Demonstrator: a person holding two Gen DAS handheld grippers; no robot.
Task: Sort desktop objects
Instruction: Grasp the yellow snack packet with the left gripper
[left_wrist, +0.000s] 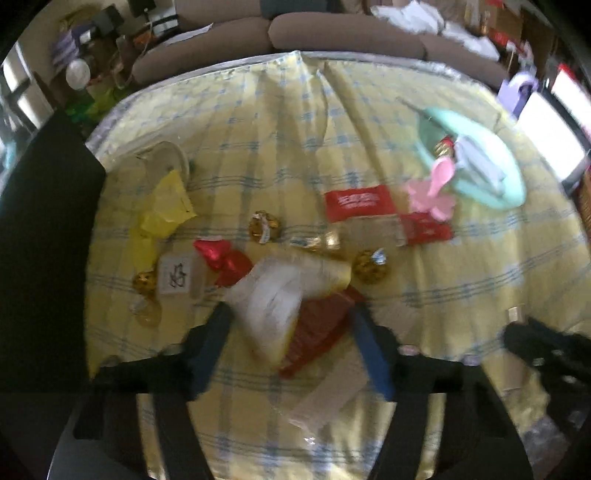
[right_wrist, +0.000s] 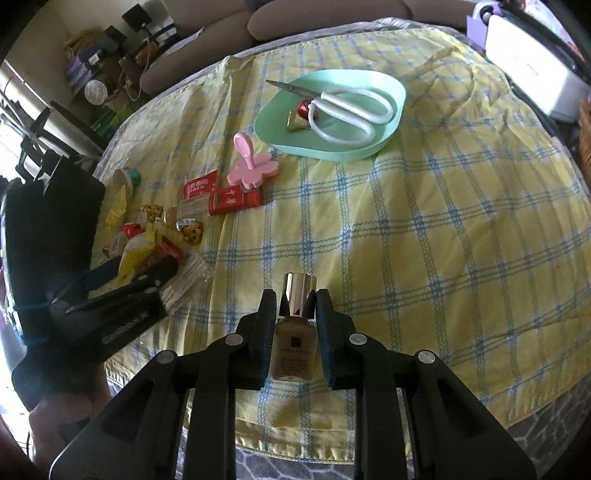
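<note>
In the left wrist view my left gripper (left_wrist: 290, 314) has its blue pads on either side of a white, yellow and red snack packet (left_wrist: 280, 306) and presses on it. The right wrist view shows the same packet (right_wrist: 136, 254) in those jaws at the table's left edge. My right gripper (right_wrist: 295, 295) is shut on a beige foundation bottle (right_wrist: 293, 354) with a gold cap, held upright near the front edge. At the back stands a mint green plate (right_wrist: 332, 153) holding white-handled scissors (right_wrist: 351, 107) and a wrapped candy (right_wrist: 297, 120).
Loose on the yellow checked cloth (right_wrist: 443, 240) lie a pink flower-shaped item (right_wrist: 247, 166), red packets (right_wrist: 234, 199), gold-wrapped candies (left_wrist: 264, 227), a red candy (left_wrist: 221, 258), a yellow wrapper (left_wrist: 166, 206) and a bag of cotton swabs (right_wrist: 184, 280). A sofa stands behind the table.
</note>
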